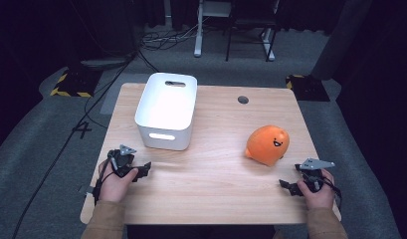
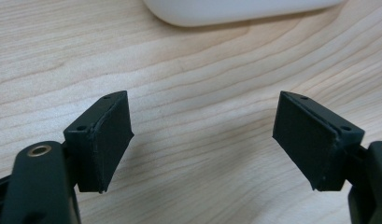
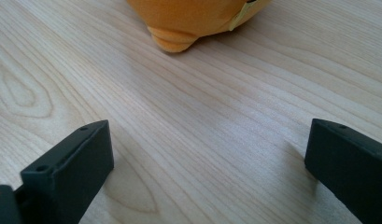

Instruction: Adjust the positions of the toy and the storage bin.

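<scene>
An orange round plush toy (image 1: 267, 144) with a small smiling face lies on the right half of the wooden table (image 1: 211, 169). A white plastic bin (image 1: 166, 109) with handle slots stands left of centre. My left gripper (image 1: 143, 171) rests low over the table near the front left, in front of the bin, jaws open with bare wood between them (image 2: 202, 140). My right gripper (image 1: 285, 186) sits near the front right, just in front of the toy (image 3: 193, 21), its jaws wide open and nothing between them (image 3: 209, 158).
The bin's lower edge (image 2: 235, 11) shows at the top of the left gripper view. A round cable grommet (image 1: 243, 99) is set in the table's far side. Beyond the table are grey carpet, cables and desk legs (image 1: 198, 35).
</scene>
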